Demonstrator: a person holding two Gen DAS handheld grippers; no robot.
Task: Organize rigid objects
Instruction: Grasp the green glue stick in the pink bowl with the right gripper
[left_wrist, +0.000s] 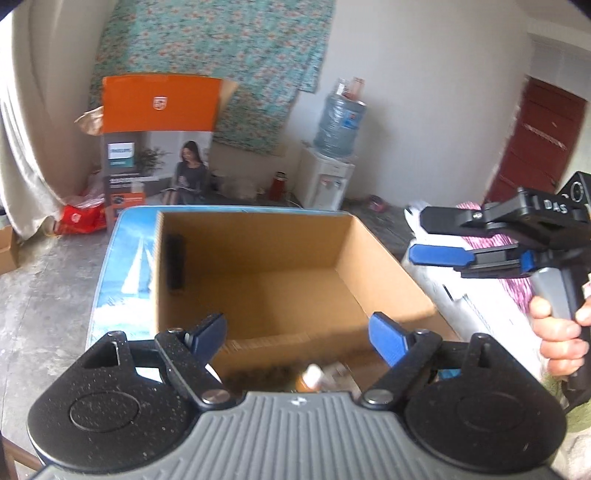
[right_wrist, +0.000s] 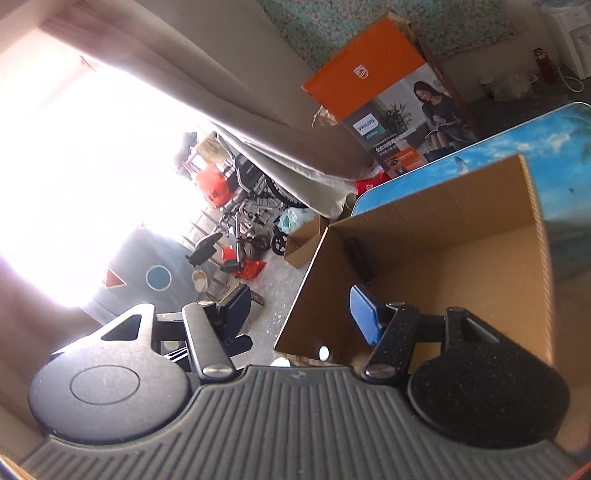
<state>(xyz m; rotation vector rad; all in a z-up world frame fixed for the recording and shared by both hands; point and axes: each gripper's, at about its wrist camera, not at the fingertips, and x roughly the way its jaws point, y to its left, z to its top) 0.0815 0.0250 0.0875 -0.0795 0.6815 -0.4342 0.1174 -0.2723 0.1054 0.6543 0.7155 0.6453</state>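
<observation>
Both my left tongs (left_wrist: 295, 334) and right tongs (right_wrist: 301, 314) gape empty over the box (left_wrist: 384, 269); its black bar (left_wrist: 175, 264) looks stiff and light, best pinched mid-length.

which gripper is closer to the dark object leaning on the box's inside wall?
Left, as far as these views show. The left gripper hangs over the box's near edge, facing the dark object. The right gripper is off beyond the box's opposite side.

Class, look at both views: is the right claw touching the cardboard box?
Apart. In the left wrist view, the right claw hangs open in the air, right of the cardboard box, with floor showing between them.
</observation>
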